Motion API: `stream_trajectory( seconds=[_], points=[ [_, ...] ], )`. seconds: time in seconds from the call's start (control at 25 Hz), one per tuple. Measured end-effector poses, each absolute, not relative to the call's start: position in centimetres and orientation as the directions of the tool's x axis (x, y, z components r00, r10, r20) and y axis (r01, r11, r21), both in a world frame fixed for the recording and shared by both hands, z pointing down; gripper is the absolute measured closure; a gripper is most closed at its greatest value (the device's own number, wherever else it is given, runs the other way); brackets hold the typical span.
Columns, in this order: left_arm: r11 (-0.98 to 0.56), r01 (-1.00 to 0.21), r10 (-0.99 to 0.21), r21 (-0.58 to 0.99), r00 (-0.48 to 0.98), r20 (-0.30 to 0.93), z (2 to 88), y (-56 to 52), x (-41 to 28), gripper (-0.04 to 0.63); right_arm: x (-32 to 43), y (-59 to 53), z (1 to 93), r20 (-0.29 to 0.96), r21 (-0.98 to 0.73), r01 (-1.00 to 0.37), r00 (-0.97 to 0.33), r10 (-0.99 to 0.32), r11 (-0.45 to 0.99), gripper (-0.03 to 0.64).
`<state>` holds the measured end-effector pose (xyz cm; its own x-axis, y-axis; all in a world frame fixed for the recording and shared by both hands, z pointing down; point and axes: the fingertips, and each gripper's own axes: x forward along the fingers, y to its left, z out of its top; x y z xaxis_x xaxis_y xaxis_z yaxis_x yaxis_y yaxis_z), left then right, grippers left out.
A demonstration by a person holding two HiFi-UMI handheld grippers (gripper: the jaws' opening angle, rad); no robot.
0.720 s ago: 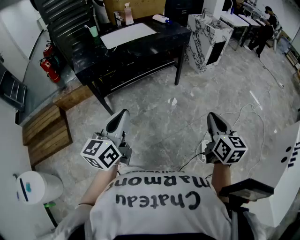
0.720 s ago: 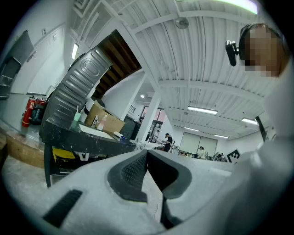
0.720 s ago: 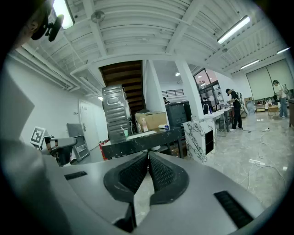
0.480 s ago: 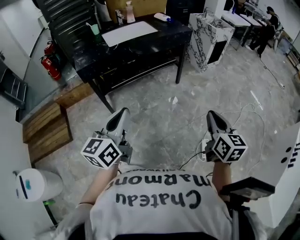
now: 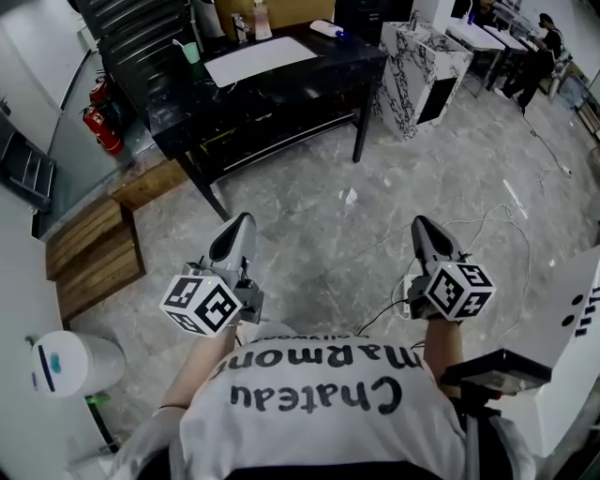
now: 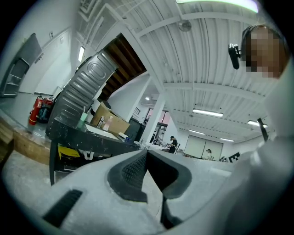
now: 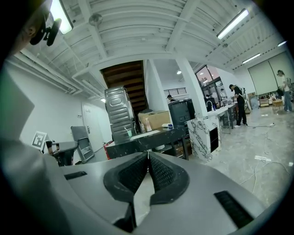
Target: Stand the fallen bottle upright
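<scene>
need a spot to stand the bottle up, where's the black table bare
Free: the white mat, bare all over, and the strip of table between mat and front edge. Crowded: behind and beside the mat, with green cup, pump bottle and fallen bottle.

Table (image 5: 319, 67) at 12 o'clock is showing black; floor (image 5: 319, 234) is showing grey marbling; extinguishers (image 5: 101, 129) at 10 o'clock are showing red.

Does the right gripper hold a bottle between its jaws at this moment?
No, the jaws of the right gripper meet at their tips, with nothing between them.
</scene>
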<state>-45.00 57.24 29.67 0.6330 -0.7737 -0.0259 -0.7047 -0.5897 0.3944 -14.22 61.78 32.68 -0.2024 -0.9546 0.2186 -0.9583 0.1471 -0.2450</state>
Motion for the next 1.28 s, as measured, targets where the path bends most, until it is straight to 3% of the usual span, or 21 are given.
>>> stream_trajectory(
  seconds=[0.28,0.68,1.08,1.28],
  points=[
    [-0.581,-0.702,-0.764,0.411,0.644,0.021,30.3,55.0,-45.4,0.580,-14.3,59.4,33.9,0.220,-0.407,-0.906,-0.223,-0.950,0.118,0.598],
    [-0.642,-0.631,-0.695,0.436,0.719,0.018,30.7,39.6,-43.2,0.580,-13.4,47.6,34.2,0.231,-0.458,-0.889,-0.140,-0.963,0.020,0.598],
    [-0.723,-0.602,-0.644,0.340,0.765,-0.017,28.2,25.5,-44.2,0.580,-15.2,33.7,32.6,0.188,-0.455,-0.890,-0.109,-0.976,0.011,0.598],
    [-0.755,-0.558,-0.619,0.344,0.780,-0.093,27.9,22.8,-43.4,0.581,-15.7,32.7,33.9,0.264,-0.382,-0.924,-0.084,-0.961,-0.024,0.598]
  ],
)
